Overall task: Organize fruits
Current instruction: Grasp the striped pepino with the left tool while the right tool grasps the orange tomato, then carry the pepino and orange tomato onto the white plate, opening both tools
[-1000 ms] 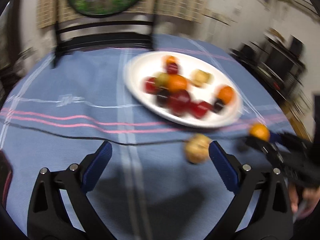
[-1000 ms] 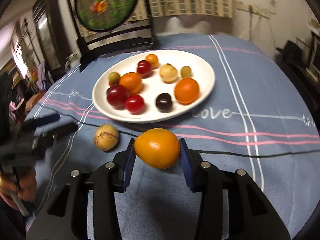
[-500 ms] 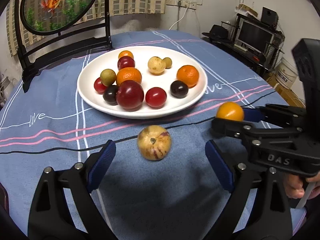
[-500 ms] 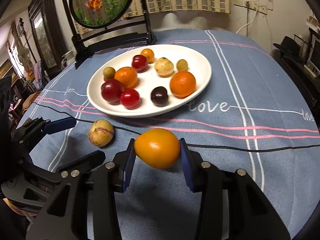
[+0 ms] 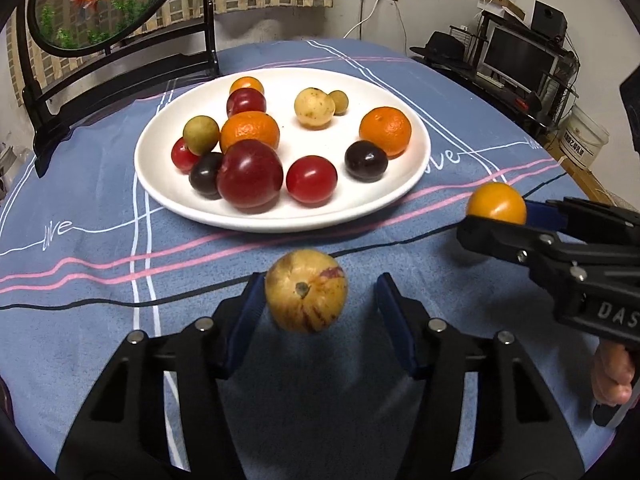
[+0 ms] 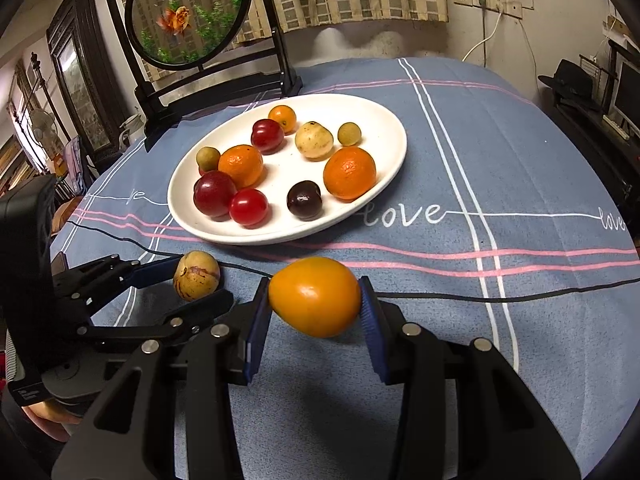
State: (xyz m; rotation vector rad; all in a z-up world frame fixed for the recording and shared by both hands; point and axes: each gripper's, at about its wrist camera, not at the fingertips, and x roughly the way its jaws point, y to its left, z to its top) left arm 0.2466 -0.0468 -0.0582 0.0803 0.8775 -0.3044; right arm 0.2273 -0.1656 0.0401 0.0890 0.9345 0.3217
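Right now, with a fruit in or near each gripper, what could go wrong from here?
1. The left gripper is not yet shut on the striped yellow fruit: a gap shows at its right pad, so closing off-centre could roll it away.
2. The right gripper pinches the smooth orange fruit by its ends; it might slip.
3. The white plate is crowded, so a dropped fruit could knock others.

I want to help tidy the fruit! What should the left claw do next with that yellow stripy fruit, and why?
Probably squeeze shut a little more. The left gripper has the stripy fruit between its fingers, but a gap shows on the right side, so it likely isn't gripped yet. The right gripper already holds its orange fruit.
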